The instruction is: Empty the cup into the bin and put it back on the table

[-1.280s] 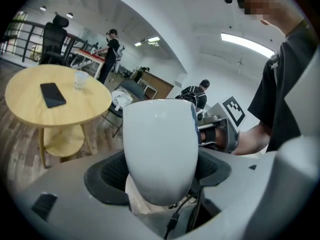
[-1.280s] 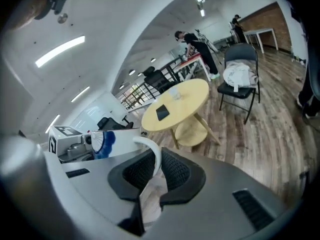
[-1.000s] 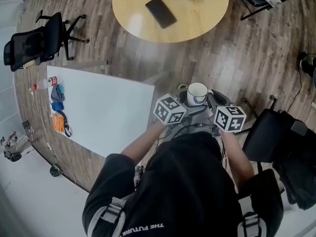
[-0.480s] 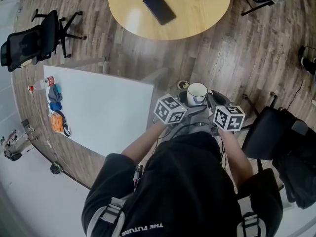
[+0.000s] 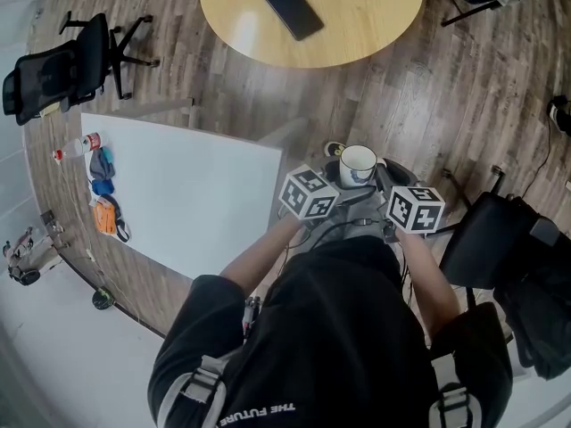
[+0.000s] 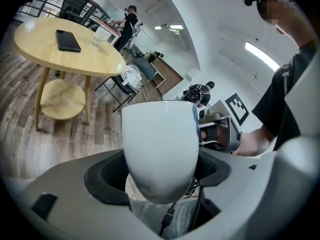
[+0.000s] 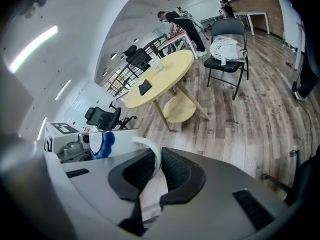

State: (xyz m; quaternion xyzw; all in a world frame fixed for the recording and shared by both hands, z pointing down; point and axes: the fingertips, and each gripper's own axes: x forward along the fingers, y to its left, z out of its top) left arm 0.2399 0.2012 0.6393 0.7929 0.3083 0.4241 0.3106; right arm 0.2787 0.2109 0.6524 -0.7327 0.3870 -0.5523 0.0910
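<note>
The white cup (image 5: 358, 165) is hanging upright in the air just in front of the person, its mouth facing up and its long axis standing vertical, over what looks like a dark round bin (image 5: 331, 173) on the wooden floor. Nothing of the cup's contents is showing in any view.

The left tongs (image 6: 159, 179) are gripping the cup's rounded body, one black pad pressing on each side low down. The right tongs (image 7: 152, 171) are pinching the thin white handle (image 7: 150, 151), nearly closed on it. So the cup is sitting directly between the two tongs, with the body on the person's left and the handle on the right; both hands are equally near.

Judging from this, the cup is not yet tipping: the rim is lying level. The pour is probably calling for both tongs to roll together so that the mouth swings over and down toward the bin below.

For the return, a white tabletop (image 5: 187, 194) is lying to the person's left, nearer the left hand, and a round wooden tabletop (image 5: 357, 25) carrying a phone (image 5: 293, 10) is standing well apart ahead.
</note>
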